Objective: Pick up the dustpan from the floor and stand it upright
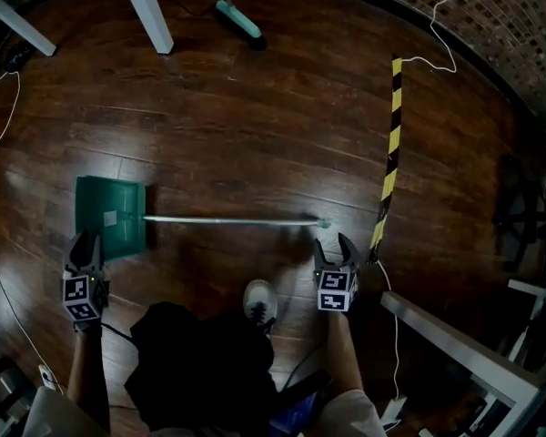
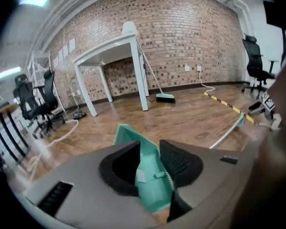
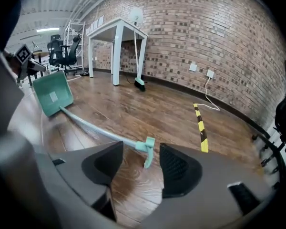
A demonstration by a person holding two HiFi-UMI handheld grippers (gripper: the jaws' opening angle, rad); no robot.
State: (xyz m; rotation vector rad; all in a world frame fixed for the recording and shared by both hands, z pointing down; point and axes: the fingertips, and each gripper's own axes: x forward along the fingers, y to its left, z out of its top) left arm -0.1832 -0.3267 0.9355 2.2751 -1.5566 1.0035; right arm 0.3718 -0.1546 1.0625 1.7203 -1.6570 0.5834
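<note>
A green dustpan (image 1: 110,216) lies flat on the dark wood floor, its long pale handle (image 1: 232,220) running right to a green end grip (image 1: 324,223). My left gripper (image 1: 84,247) hovers just in front of the pan's near edge, open; the pan (image 2: 145,163) shows between its jaws, apart from the pads. My right gripper (image 1: 336,248) is open near the handle's end; the end grip (image 3: 148,150) hangs in the gap between its jaws, untouched. The pan (image 3: 53,93) lies far left in the right gripper view.
A yellow-black striped tape (image 1: 390,153) runs along the floor right of the handle's end. A broom (image 1: 239,18) leans by white table legs (image 1: 146,10) at the back. A white cable (image 1: 435,27) trails to a wall socket. A grey beam (image 1: 455,344) lies at right; my shoe (image 1: 260,302) stands between the grippers.
</note>
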